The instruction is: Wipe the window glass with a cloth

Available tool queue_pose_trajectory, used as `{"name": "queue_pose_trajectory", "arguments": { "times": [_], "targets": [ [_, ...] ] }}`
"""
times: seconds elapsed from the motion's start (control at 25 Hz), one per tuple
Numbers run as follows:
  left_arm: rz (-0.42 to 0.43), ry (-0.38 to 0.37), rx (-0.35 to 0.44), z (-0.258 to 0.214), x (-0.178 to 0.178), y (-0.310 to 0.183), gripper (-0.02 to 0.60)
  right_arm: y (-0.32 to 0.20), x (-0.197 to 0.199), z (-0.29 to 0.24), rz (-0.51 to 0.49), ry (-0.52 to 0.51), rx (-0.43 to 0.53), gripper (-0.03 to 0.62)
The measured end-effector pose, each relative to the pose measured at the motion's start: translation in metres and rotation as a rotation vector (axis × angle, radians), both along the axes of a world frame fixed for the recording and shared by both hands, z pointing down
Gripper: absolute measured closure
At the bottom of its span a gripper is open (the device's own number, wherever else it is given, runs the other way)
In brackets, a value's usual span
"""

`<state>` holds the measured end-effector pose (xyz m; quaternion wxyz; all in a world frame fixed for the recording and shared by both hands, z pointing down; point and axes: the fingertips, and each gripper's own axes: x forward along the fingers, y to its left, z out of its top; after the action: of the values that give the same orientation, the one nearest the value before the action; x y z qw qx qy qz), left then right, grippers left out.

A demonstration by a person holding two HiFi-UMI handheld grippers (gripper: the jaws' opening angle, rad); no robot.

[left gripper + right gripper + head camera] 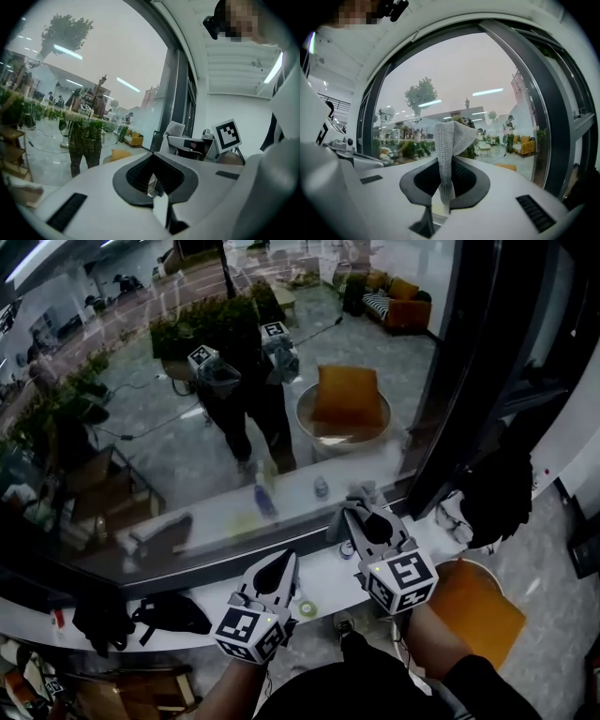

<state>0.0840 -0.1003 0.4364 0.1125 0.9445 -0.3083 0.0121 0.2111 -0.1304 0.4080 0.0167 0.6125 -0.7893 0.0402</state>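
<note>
Big reflective window glass [169, 446] fills the view above the long white sill [323, 573]. The right gripper [356, 514] points at the pane, jaws clamped on a grey knitted cloth [450, 145] with its free end forward, ready to wipe. The left gripper [281, 565] waits low, jaws closed on nothing.
</note>
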Motion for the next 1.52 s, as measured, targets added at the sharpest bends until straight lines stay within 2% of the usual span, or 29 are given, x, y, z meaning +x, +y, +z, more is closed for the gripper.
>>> {"name": "queue_pose_trajectory", "arguments": {
  "times": [0.4, 0.68, 1.08, 1.36, 1.52],
  "targets": [
    [0.027, -0.019, 0.027, -0.01, 0.089, -0.064, 0.574, -0.081, 0.106, -0.018, 0.057, 0.04, 0.027, 0.542],
    [0.031, -0.04, 0.05, -0.016, 0.138, -0.097, 0.574, -0.133, 0.164, -0.018, 0.074, 0.059, 0.002, 0.542],
    [0.009, -0.018, 0.048, -0.03, 0.156, -0.119, 0.574, -0.174, 0.201, -0.03, 0.144, 0.132, -0.017, 0.542],
    [0.004, -0.026, 0.074, -0.033, 0.128, -0.131, 0.574, -0.183, 0.184, -0.033, 0.165, 0.185, -0.017, 0.542],
    [-0.027, -0.01, 0.054, -0.031, 0.142, -0.137, 0.574, -0.186, 0.198, -0.028, 0.155, 0.178, -0.022, 0.542]
  ]
}}
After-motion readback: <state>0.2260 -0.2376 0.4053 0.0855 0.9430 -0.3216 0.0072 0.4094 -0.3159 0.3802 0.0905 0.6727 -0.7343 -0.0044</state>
